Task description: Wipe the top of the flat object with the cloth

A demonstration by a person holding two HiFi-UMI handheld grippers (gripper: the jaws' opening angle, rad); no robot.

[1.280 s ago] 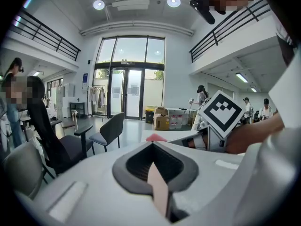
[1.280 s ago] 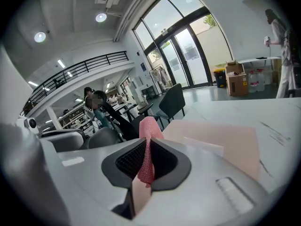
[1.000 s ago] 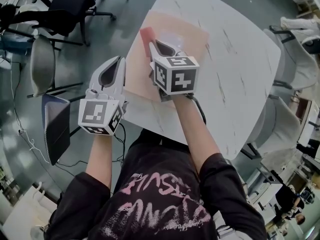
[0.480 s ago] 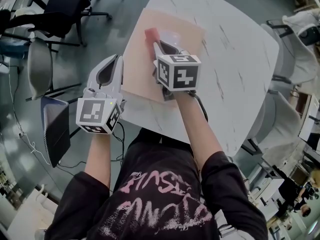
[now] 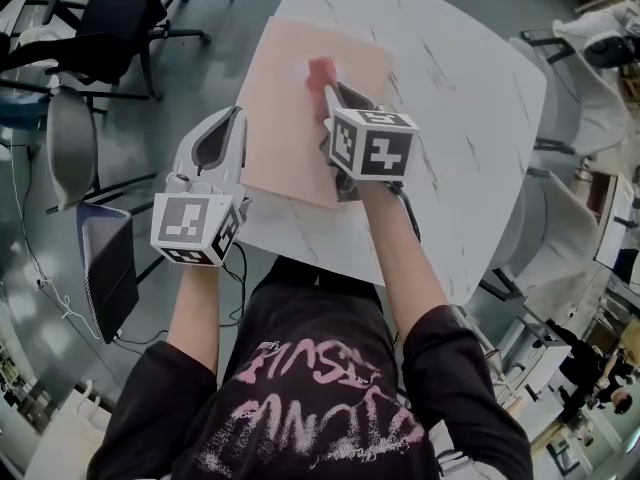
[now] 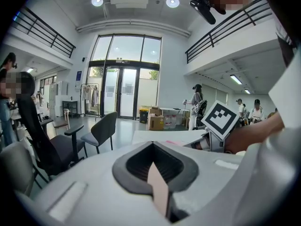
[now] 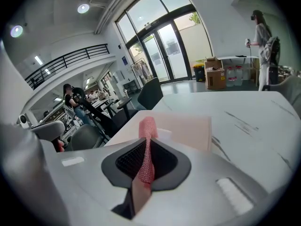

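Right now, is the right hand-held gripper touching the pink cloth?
Touching. In the right gripper view the right hand-held gripper is clamped on the pink cloth.

Right gripper [image 5: 328, 90] has moved to the person's right and slightly farther out across the flat board [image 5: 285, 133]. The red cloth [image 5: 321, 70] pinched in its jaws has gone with it: a second ago it lay at the board's left edge; it now lies inward of that edge, toward the middle of the board's far half. The gripper's marker cube has shifted the same way and now sits over the board's near right corner. The person's right forearm is extended further over the table [image 5: 470, 118].
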